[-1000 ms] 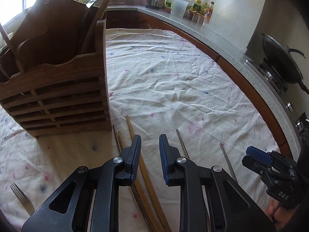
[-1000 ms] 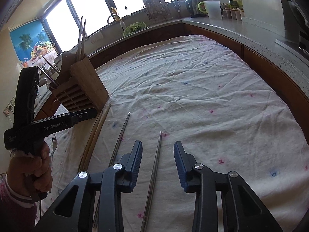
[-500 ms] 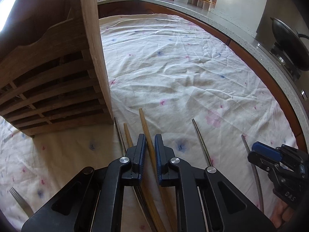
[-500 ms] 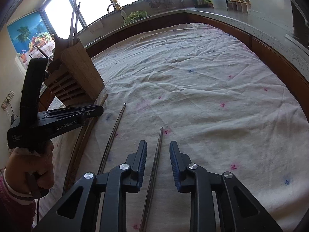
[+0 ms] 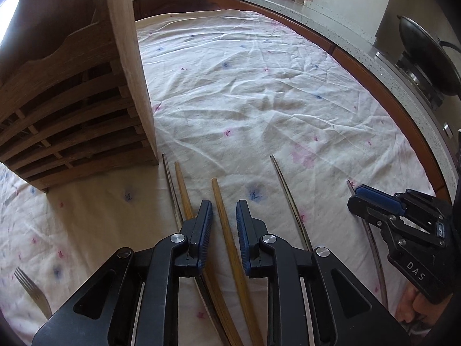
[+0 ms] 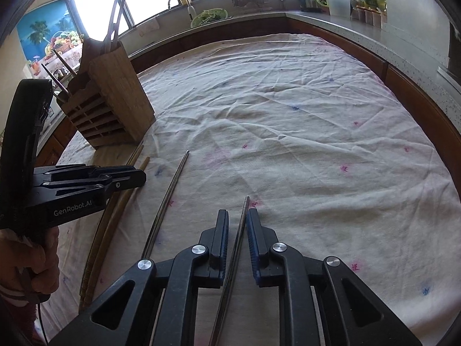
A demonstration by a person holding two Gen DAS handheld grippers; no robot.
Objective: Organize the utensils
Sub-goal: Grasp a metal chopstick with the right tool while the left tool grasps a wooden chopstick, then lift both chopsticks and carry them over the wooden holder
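Note:
On the white cloth (image 5: 259, 92), a wooden chopstick (image 5: 216, 187) lies between the jaws of my left gripper (image 5: 224, 204). The jaws are opening and their pads stand clear of it. Left of it lie a second wooden chopstick (image 5: 181, 184) and a thin dark one (image 5: 168, 173). My right gripper (image 6: 237, 213) straddles a metal chopstick (image 6: 245, 201). Its jaws are closing, with a slim gap still showing. Another metal chopstick (image 6: 173, 184) lies between the two grippers. The slatted wooden utensil holder (image 6: 115, 98) stands at the far left with several utensils in it.
A fork (image 5: 31, 291) lies on the cloth at the near left. A wok (image 5: 426, 52) sits on the stove beyond the counter edge at right. Jars, a kettle and a jug (image 6: 340, 3) line the back counter.
The left gripper has dropped closer to the wooden chopsticks; its jaws narrowed around one, then widened a little. The right gripper sank toward the metal chopstick and its jaws narrowed around it.

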